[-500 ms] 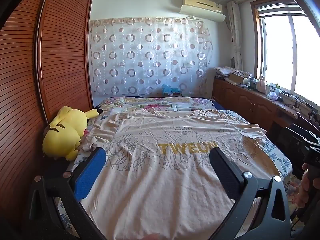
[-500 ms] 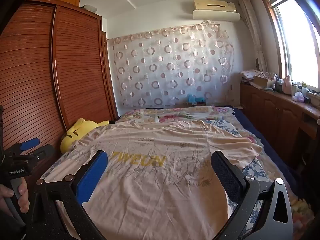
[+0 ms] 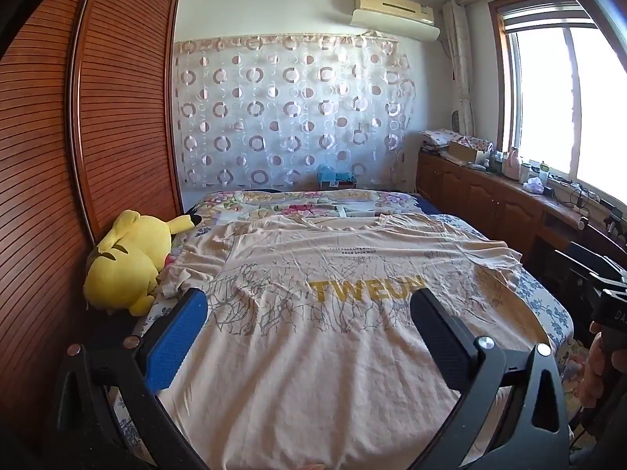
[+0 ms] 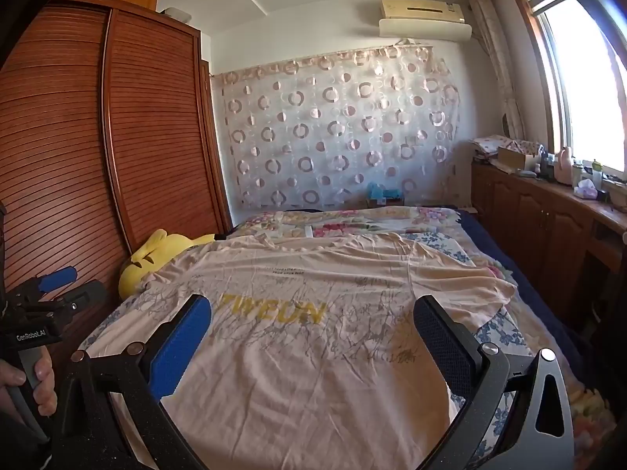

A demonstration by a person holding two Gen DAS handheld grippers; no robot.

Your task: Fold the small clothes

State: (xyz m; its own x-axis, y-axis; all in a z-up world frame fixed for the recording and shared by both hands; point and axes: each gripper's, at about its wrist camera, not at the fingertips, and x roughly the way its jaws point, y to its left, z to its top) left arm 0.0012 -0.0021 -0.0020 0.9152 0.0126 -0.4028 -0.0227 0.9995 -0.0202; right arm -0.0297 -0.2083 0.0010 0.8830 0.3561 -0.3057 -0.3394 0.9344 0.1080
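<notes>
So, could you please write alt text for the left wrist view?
A beige cotton T-shirt with yellow letters lies spread flat on a floral-sheeted bed, seen between the open left gripper, which holds nothing. A yellow plush toy lies at the bed's left edge beside a brown slatted wardrobe.

I count one peach T-shirt (image 3: 313,337) lying on one bed (image 3: 548,309). One yellow plush toy (image 3: 125,262) sits at nine o'clock from the shirt. I hold two tongs: my left tongs (image 3: 309,333) and my right tongs (image 4: 313,337), each with two fingers spread wide. On the far wall at twelve o'clock hang one curtain (image 3: 290,113) and one air conditioner (image 3: 395,9).
</notes>
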